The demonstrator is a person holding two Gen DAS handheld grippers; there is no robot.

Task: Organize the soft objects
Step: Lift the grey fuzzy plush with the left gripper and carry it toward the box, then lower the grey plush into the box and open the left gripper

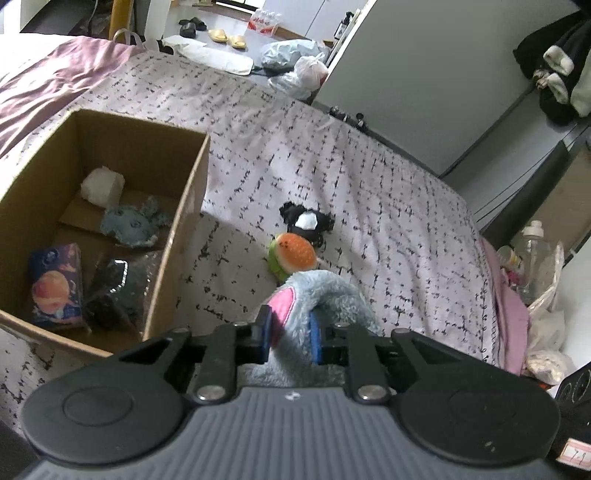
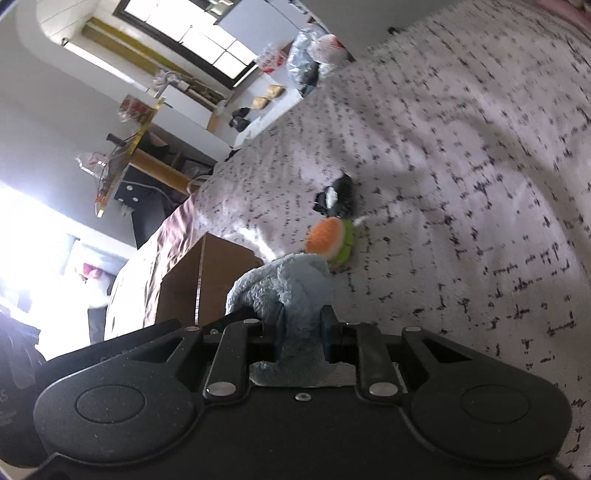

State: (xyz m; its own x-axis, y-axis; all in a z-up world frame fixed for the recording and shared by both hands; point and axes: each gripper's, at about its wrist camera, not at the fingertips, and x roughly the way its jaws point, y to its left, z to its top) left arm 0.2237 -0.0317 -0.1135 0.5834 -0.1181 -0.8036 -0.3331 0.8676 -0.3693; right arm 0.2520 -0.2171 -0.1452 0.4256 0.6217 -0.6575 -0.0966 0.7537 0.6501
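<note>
We see our right gripper (image 2: 301, 332) clamped on a light blue plush toy (image 2: 284, 288), its fur squeezed between the two fingers (image 2: 328, 328). Just past the toy, a burger-shaped plush (image 2: 330, 242) lies on the bed (image 2: 461, 166), nearly touching a small black-and-white plush (image 2: 334, 199) beyond it. To the left of the blue toy stands a cardboard box (image 2: 207, 277).

A bed (image 1: 332, 155) with a white spread printed in black dashes fills the room, a mauve satin cover (image 1: 55, 77) lying at its far corner. Beyond it the pale floor (image 1: 236, 29) holds 2 pairs of slippers and tied plastic bags (image 1: 295, 62). A grey wardrobe (image 1: 424, 85) stands alongside. Daylight floods through a dark-framed window (image 2: 192, 40), glaring white at 1 side.
</note>
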